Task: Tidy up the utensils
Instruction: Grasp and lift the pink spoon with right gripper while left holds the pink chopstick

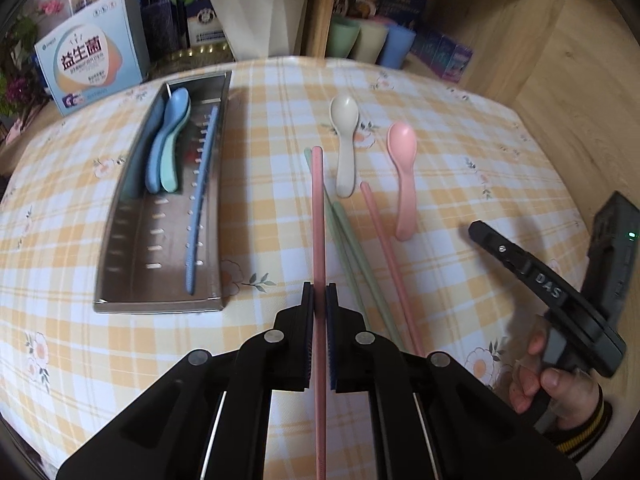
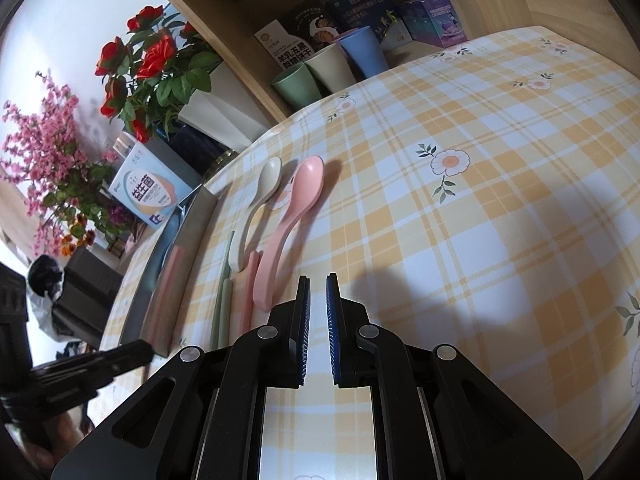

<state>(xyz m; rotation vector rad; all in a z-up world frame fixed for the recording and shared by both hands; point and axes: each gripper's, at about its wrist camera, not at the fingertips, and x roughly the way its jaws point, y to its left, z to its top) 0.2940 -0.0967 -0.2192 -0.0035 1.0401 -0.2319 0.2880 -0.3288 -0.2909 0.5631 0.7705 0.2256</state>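
My left gripper (image 1: 319, 292) is shut on a pink chopstick (image 1: 317, 208) and holds it above the checked tablecloth, pointing away from me. A steel tray (image 1: 120, 240) to its left holds a blue spoon (image 1: 168, 136), a teal spoon beneath it and a blue chopstick (image 1: 200, 200). On the cloth lie two green chopsticks (image 1: 348, 240), a second pink chopstick (image 1: 388, 256), a cream spoon (image 1: 344, 140) and a pink spoon (image 1: 403, 172). My right gripper (image 2: 318, 284) is nearly shut with a narrow gap and empty, just right of the pink spoon (image 2: 292, 220) handle.
A white flower pot (image 1: 260, 12), boxes (image 1: 92, 60) and three cups (image 1: 372, 40) stand along the table's far edge. A wooden shelf wall (image 1: 560, 60) rises at the right. The steel tray's wall shows in the right wrist view (image 2: 176, 264).
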